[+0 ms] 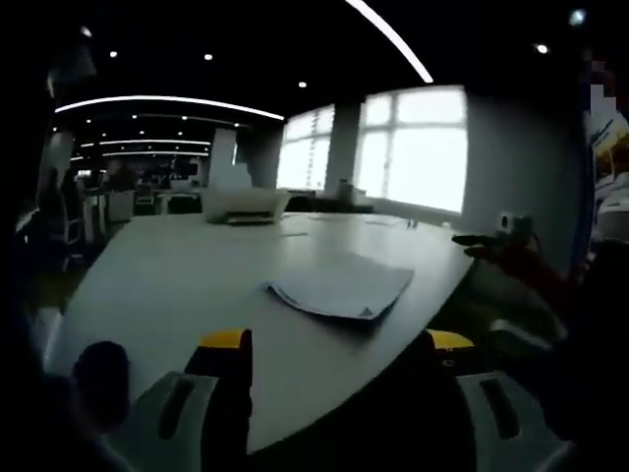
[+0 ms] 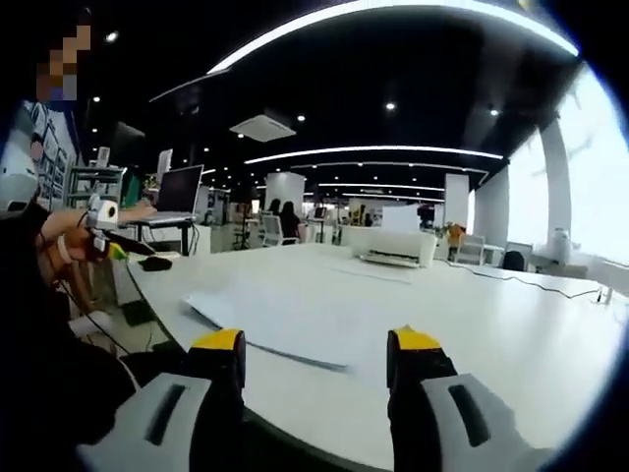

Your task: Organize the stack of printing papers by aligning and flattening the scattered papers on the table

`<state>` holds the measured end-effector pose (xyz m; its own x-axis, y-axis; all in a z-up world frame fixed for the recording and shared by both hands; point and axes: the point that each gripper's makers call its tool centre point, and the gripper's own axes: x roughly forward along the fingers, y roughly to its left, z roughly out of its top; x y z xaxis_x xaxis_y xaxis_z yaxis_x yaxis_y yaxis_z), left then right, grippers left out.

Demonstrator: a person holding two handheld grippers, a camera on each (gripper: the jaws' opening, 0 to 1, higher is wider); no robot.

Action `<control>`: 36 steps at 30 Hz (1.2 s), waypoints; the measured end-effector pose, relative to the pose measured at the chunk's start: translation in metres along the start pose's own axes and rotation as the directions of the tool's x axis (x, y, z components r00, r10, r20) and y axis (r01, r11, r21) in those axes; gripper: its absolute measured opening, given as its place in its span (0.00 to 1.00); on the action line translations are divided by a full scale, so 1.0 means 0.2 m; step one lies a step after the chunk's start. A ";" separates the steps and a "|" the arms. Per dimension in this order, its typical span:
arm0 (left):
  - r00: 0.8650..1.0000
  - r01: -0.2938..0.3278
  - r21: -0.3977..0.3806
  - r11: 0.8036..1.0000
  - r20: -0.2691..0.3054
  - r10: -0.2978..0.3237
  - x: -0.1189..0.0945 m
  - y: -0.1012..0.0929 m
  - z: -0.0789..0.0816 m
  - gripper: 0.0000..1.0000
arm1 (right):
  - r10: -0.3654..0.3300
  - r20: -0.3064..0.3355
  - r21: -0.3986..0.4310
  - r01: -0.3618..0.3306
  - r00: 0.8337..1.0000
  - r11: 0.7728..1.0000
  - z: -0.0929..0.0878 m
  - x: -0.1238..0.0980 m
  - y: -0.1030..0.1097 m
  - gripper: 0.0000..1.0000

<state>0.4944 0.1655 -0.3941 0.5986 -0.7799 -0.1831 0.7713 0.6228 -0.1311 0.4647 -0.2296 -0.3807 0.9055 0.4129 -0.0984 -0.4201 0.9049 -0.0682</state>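
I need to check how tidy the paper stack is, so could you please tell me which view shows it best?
The left gripper view: the paper stack lies whole, edges and corners distinct. In the right gripper view it is blurred and pale against the table.

right gripper point(image 2: 316, 356) spread apart above papers point(image 2: 285, 320) on table point(image 2: 511, 324).

Ahead of the left gripper point(image 1: 337, 346), whose grey jaws end in yellow tips, white printing papers point(image 1: 342, 287) lie on a white table point(image 1: 167, 275). Beyond the right gripper point(image 2: 314, 349), likewise grey with yellow tips, stands a white printer point(image 2: 393, 248).
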 end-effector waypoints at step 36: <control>0.999 -0.010 -0.024 1.000 0.035 0.011 -0.12 -0.06 -0.03 0.73 | -0.023 -0.015 0.037 0.024 1.000 0.999 -0.05 -0.04 0.03 0.53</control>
<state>0.4692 0.1775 -0.3931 0.6143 -0.7746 -0.1504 0.7598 0.6321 -0.1523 0.4548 -0.2274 -0.3894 0.9139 0.3903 -0.1114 -0.3961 0.9176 -0.0341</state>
